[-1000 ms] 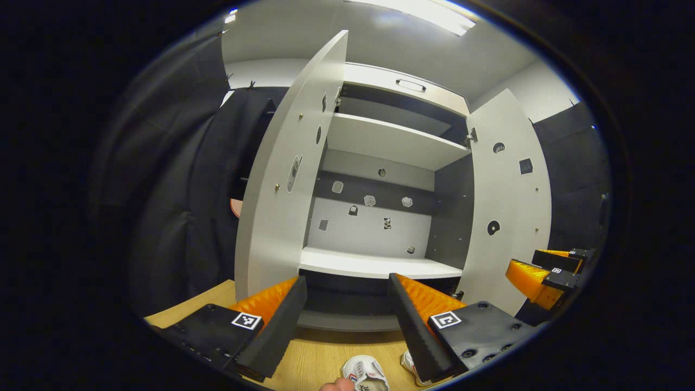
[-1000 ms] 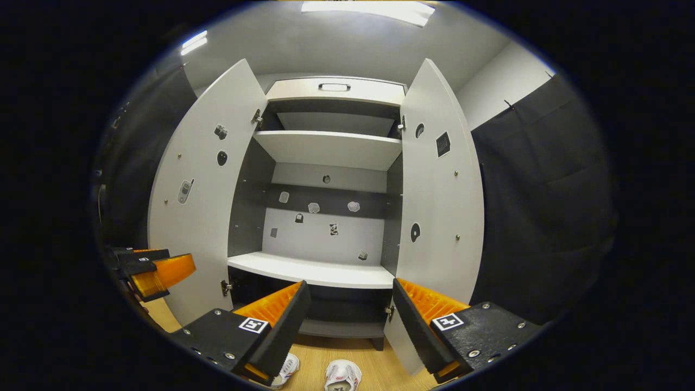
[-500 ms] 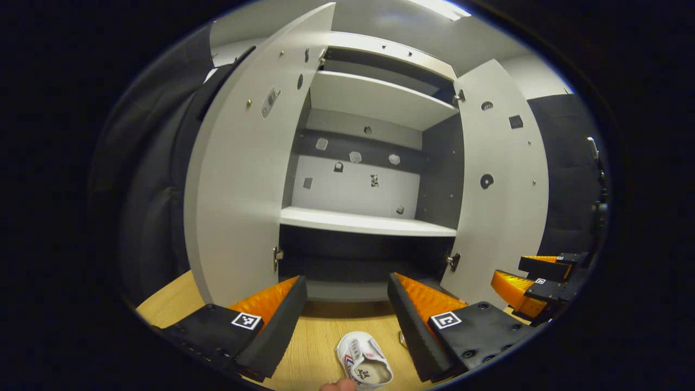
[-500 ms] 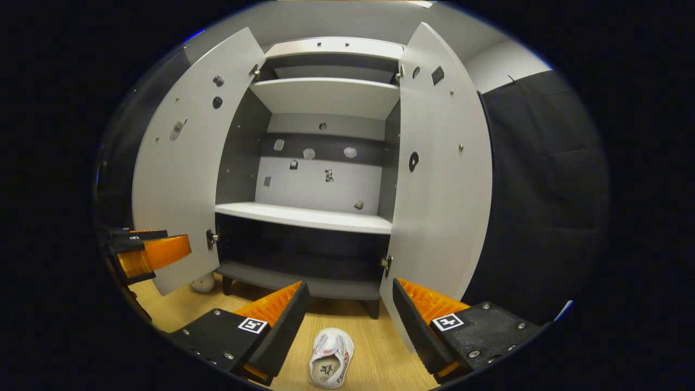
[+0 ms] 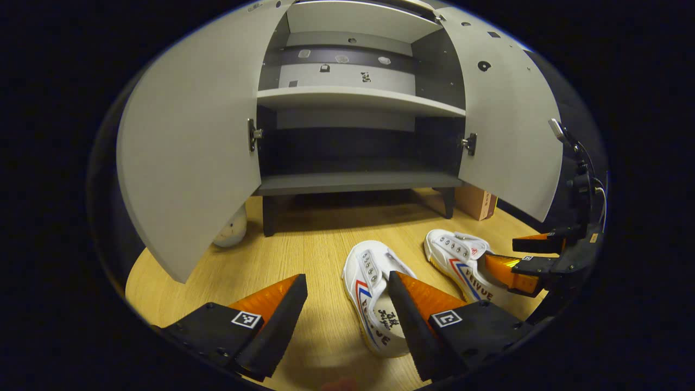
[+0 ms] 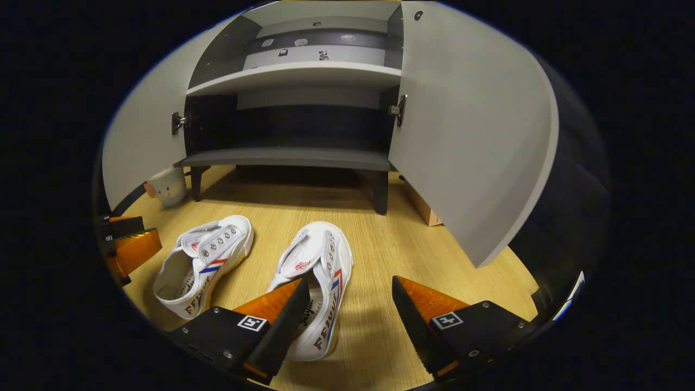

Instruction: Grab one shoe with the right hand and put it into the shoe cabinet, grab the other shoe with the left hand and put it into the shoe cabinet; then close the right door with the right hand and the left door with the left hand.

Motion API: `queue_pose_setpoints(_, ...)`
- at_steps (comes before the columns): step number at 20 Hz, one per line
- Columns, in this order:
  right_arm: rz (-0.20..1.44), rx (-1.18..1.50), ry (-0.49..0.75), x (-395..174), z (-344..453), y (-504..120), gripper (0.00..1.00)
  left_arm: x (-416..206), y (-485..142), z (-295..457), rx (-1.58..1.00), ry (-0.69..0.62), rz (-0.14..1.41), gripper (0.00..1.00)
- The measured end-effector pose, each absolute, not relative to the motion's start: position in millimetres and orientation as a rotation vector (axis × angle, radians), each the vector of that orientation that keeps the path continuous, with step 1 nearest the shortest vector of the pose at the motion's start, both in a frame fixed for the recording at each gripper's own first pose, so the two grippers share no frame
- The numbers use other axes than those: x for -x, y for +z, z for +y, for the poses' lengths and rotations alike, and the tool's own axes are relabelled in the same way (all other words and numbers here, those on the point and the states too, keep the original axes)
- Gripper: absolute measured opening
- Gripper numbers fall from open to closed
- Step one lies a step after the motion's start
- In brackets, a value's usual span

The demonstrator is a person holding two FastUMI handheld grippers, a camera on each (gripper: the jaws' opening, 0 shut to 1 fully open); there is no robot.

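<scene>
Nothing is put away yet, as I read it. Both white canvas shoes with red and blue side stripes lie on the pale wooden floor (image 6: 412,255) in front of the grey two-door shoe cabinet (image 5: 353,98). The right-hand shoe (image 6: 317,277) sits just ahead of my right claw (image 6: 350,304), whose jaws stand wide apart and empty, one finger low over the shoe's heel end. The other shoe (image 5: 374,288) lies beside it, under my left claw (image 5: 347,301), likewise spread and holding nothing. Cabinet shelves look bare; the dark bottom shelf (image 5: 353,182) seems the nearest landing spot. The left door (image 5: 190,141) and right door (image 6: 472,130) both hang fully open. So all four steps remain: two pickups with placements, then two door closings. I judge the right-hand grab is first.
</scene>
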State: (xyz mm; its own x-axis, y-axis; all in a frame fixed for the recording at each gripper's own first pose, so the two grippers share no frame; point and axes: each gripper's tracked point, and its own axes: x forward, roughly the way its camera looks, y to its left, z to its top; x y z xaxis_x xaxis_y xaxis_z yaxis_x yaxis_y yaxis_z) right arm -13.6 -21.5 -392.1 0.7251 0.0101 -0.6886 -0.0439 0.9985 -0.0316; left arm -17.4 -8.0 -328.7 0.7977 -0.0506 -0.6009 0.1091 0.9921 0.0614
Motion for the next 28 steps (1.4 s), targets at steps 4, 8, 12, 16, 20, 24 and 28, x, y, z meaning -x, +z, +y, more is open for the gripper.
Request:
queue_pose_setpoints(4, 0.774, 0.03, 0.052, -16, -20, -414, 0.87, 6, -375, -14, -0.063, -0.1, 0.739, 1.0)
queue_pose_setpoints(8, 0.786, 0.009, 0.07, -20, -25, -425, 0.82, 18, -379, -9, -0.017, -0.103, 0.782, 0.99)
queue_pose_setpoints(12, 0.758, 0.034, 0.11, -27, -19, -424, 0.74, 8, -397, -8, -0.006, -0.09, 0.789, 0.99)
queue_pose_setpoints(16, 0.752, 0.039, 0.144, -35, -10, -427, 0.63, -23, -404, -12, -0.146, -0.095, 0.715, 0.99)
queue_pose_setpoints(20, 0.736, 0.06, 0.176, -35, -7, -426, 0.48, -33, -402, -22, -0.179, -0.13, 0.699, 0.98)
queue_pose_setpoints(24, 0.739, 0.066, 0.128, -36, -16, -427, 0.35, -37, -400, -26, -0.182, -0.113, 0.675, 0.9)
queue_pose_setpoints(28, 0.735, 0.086, 0.104, -36, -22, -428, 0.13, -35, -396, -23, -0.179, -0.084, 0.662, 0.76)
